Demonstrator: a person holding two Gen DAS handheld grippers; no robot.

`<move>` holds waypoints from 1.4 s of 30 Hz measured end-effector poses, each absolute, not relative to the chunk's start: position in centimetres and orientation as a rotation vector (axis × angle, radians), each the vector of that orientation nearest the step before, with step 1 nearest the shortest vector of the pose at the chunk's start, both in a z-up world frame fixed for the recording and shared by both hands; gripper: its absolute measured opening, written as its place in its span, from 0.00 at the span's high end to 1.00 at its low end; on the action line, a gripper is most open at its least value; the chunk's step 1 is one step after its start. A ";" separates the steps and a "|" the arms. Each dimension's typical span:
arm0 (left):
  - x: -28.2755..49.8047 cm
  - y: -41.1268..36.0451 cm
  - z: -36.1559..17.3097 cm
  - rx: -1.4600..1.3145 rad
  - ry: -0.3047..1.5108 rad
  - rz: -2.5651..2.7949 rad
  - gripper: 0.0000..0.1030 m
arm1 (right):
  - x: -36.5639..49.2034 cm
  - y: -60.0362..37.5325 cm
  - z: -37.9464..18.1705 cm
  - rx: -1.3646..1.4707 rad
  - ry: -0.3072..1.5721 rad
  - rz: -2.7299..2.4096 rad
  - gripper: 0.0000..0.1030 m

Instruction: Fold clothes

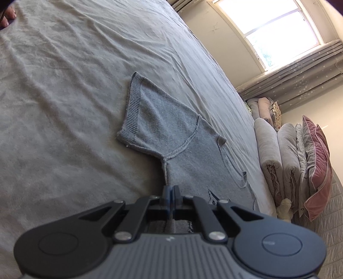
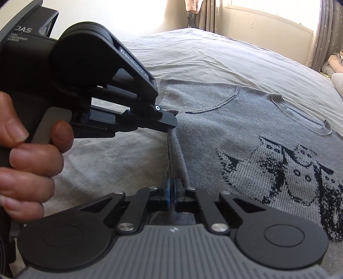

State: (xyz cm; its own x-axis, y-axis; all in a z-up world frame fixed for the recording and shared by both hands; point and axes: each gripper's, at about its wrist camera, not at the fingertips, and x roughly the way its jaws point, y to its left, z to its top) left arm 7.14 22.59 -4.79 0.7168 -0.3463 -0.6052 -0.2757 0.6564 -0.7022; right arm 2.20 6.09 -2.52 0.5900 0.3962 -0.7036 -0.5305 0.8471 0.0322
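A grey knit short-sleeved sweater [image 1: 171, 120] lies flat on the bed sheet [image 1: 64, 85], one sleeve [image 1: 148, 107] spread to the left. In the right wrist view the sweater [image 2: 235, 115] shows a dark cat pattern [image 2: 289, 169]. My left gripper [image 1: 170, 190] is shut on the side seam just below the armpit. A hand [image 2: 27, 150] holds that left gripper [image 2: 171, 126], which pinches the raised edge. My right gripper [image 2: 172, 182] is shut on the same side edge a little lower down. The fabric forms a lifted ridge between the two grips.
Folded quilts [image 1: 278, 154] and a pink pillow [image 1: 317, 167] are stacked beyond the bed's far side, with a pale plush toy [image 1: 284, 209] beside them. A bright window [image 1: 268, 28] and curtains [image 1: 300, 75] are behind. Part of a person [image 1: 8, 15] shows at the sheet's top-left corner.
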 end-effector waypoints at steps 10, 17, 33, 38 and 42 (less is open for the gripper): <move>7.1 24.1 -4.5 -0.810 0.803 0.030 1.00 | 4.5 2.8 -1.9 0.374 0.916 0.781 0.99; 7.0 25.6 -5.4 -0.800 0.865 0.067 0.99 | 4.7 4.2 -3.3 0.334 0.982 0.730 0.90; 4.3 23.6 -4.9 -0.706 0.945 -0.016 0.84 | -4.9 4.1 -0.7 0.007 0.923 0.675 0.59; 3.9 23.4 -5.5 -0.726 0.933 -0.053 0.82 | -6.6 5.2 -2.7 -0.118 0.918 0.646 0.62; 3.7 23.8 -5.6 -0.749 0.946 -0.062 0.82 | -7.1 5.3 -3.6 -0.203 0.868 0.605 0.93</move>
